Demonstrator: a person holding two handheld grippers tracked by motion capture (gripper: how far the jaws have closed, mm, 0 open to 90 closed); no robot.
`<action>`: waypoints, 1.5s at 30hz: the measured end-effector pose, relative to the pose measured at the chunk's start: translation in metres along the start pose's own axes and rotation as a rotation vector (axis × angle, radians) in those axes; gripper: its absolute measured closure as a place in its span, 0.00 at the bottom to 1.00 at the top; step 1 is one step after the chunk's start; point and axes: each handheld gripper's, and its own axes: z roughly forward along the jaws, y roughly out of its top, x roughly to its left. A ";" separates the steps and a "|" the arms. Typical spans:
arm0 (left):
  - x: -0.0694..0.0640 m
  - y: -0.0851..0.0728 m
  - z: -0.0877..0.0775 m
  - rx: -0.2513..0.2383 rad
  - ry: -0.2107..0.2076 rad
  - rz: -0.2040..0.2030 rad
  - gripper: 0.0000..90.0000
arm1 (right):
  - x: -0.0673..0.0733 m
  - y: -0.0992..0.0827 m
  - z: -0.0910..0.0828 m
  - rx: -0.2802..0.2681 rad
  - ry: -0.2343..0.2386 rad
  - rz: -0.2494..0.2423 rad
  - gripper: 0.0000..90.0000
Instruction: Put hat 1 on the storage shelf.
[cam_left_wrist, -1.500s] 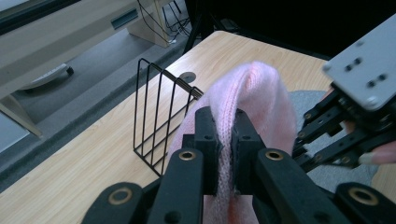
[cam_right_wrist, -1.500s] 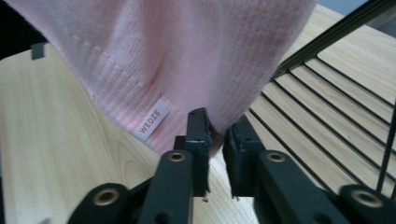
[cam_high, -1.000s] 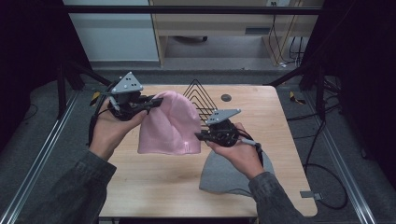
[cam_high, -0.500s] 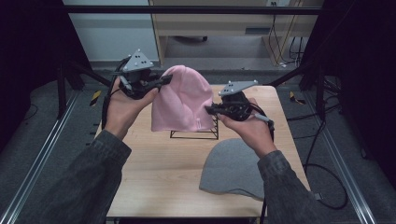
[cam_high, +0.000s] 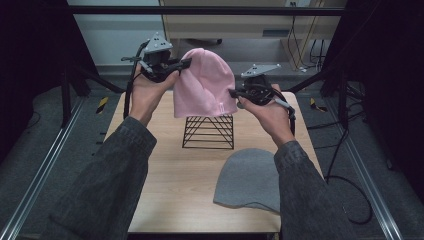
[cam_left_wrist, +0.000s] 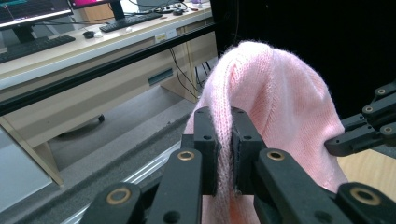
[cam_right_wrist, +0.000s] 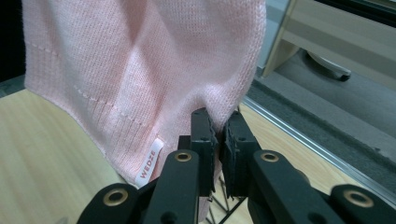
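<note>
A pink knit beanie (cam_high: 204, 85) hangs in the air above a black wire stand (cam_high: 209, 131) on the wooden table (cam_high: 165, 175). My left gripper (cam_high: 186, 63) is shut on the beanie's left edge, and the knit fabric (cam_left_wrist: 275, 102) is pinched between its pads (cam_left_wrist: 211, 140). At the beanie's right lower edge my right gripper (cam_high: 234, 93) is shut on the rim, close to a small white label (cam_right_wrist: 150, 163). In the right gripper view the pink beanie (cam_right_wrist: 140, 70) drapes over the closed jaws. A grey beanie (cam_high: 250, 180) lies flat on the table's near right.
Metal rails (cam_high: 45, 165) run along both sides of the table. Behind it stand a desk (cam_left_wrist: 93, 51) with a keyboard and a cabinet (cam_high: 235, 25). Cables (cam_high: 345, 150) trail on the floor at the right.
Both hands have lifted the pink beanie off the table and carried it up and away, above the wire stand. The stand, hidden before, shows in full. The grey beanie has not moved.
</note>
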 end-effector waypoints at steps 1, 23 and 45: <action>0.001 0.000 0.004 0.000 -0.001 0.000 0.92 | 0.000 0.000 0.000 0.000 0.000 0.000 0.94; 0.003 -0.023 0.044 0.013 0.000 -0.007 0.92 | -0.002 -0.019 0.020 0.022 -0.052 -0.014 0.94; 0.000 -0.055 0.032 -0.003 -0.026 -0.046 0.89 | 0.017 -0.047 0.015 -0.017 0.004 -0.015 0.94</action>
